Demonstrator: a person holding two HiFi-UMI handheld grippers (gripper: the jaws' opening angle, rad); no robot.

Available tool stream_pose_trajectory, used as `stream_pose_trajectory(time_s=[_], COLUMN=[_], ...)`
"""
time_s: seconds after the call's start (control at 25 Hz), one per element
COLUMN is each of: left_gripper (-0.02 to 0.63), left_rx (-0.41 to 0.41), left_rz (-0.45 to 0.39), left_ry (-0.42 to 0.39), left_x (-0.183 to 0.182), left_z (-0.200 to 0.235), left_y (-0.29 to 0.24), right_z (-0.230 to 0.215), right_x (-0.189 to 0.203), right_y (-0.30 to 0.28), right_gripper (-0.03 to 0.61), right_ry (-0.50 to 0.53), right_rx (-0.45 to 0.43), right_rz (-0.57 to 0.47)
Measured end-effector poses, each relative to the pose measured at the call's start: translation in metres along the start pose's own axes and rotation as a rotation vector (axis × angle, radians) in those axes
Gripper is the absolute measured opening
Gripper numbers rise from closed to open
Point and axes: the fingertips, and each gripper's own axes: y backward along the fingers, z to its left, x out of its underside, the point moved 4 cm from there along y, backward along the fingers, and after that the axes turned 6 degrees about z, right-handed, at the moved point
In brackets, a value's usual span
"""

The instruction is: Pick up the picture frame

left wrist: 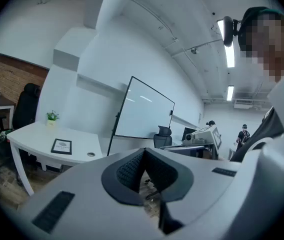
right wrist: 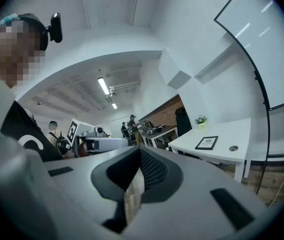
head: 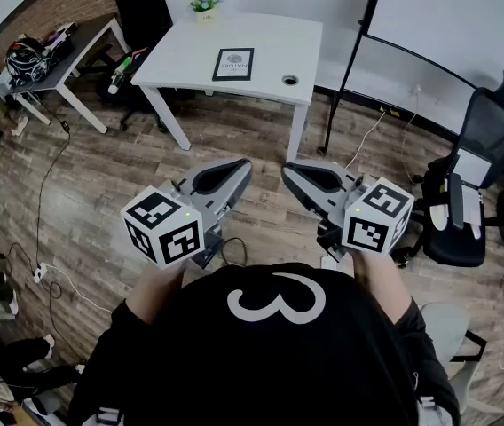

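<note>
Both the left gripper (head: 240, 169) and right gripper (head: 291, 172) are closed, empty; the picture frame (head: 233, 64) lies flat on the white table (head: 185, 56) (well ahead). Arriving closed, they might just shove it.

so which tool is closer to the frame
Left, slightly. The left tool is almost straight in line with the frame; the right tool sits off to its right. Both are well short of it.

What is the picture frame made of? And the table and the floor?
The picture frame has a thin black border, maybe plastic or painted wood; it is too far off to tell. The table looks like smooth white laminate or painted board. The floor looks like brown wood planks with grain streaks, perhaps vinyl.
</note>
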Motion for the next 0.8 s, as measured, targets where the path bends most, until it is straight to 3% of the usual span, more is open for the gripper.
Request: stream_pose_trajectory(time_s=[0.36,0.8], left_gripper=[0.015,0.015], left_rx=[0.015,-0.01], left_rz=[0.024,0.05], left_ry=[-0.029,-0.004], left_x=[-0.003,0.014], left_z=[-0.019,-0.013], left_y=[-0.028,-0.03], right_z=[-0.012,-0.021], right_x=[0.003,0.013], right_y=[0.024,0.023], right_gripper=[0.023,0.025], right_ry=[-0.001,-0.043], right_rx=[0.01,-0.022], right_rz=[-0.005,-0.033])
